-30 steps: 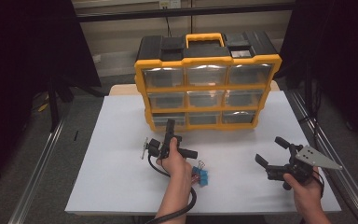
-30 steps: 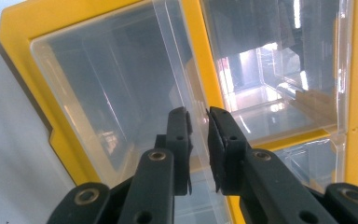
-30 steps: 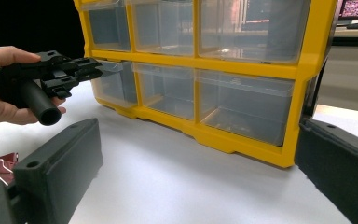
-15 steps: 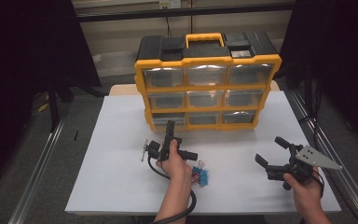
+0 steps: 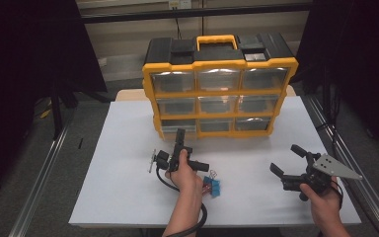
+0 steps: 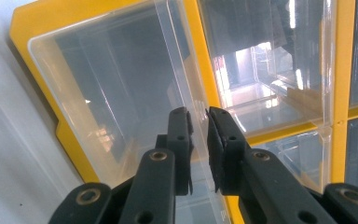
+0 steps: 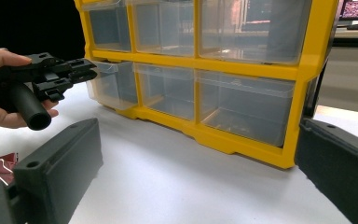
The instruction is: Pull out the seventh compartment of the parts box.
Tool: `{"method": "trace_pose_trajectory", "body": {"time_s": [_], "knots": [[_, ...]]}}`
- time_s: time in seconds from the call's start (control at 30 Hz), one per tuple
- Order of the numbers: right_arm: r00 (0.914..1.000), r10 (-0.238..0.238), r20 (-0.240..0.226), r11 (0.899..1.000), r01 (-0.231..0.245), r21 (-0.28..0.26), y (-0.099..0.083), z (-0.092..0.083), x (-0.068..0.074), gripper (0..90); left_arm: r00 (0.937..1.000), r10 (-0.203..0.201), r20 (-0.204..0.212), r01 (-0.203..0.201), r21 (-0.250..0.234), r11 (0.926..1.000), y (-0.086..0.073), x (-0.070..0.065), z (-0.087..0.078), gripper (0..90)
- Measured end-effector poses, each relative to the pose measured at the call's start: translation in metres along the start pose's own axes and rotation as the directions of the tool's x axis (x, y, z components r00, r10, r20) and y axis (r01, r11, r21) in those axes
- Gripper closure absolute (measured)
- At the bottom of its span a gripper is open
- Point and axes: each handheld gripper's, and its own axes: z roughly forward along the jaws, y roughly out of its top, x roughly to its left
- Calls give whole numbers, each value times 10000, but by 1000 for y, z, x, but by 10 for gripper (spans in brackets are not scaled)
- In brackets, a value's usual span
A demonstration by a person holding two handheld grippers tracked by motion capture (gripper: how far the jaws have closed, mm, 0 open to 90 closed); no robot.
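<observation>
Yellow drawer cabinet (image 5: 219, 94): nine clear drawers, contents not discernible. Left gripper (image 6: 198, 126) clamped on bottom-left drawer's (image 6: 121, 93) rim; right gripper (image 5: 291, 160) jaws apart, empty.

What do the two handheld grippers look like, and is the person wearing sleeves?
Both are black. The left gripper has a round handle and a trailing black cable. The right gripper carries a grey three-cornered plate. Its fingers are blocky with screw holes. Both forearms are bare.

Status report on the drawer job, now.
Left gripper shut on bottom-left drawer lip. Right gripper open, idle. Binder clips behind left hand; path clear.
</observation>
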Motion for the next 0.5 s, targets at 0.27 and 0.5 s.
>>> {"method": "trace_pose_trajectory", "body": {"time_s": [0.27,0.5], "knots": [[10000,5,43,10000,-5,-6,0,0,0,3,9999,121,112,-123,173,9998,1,1,-3,798],[10000,-37,48,10000,37,-21,0,0,0,3,9999,110,91,-111,79,9999,0,0,-4,798]]}}
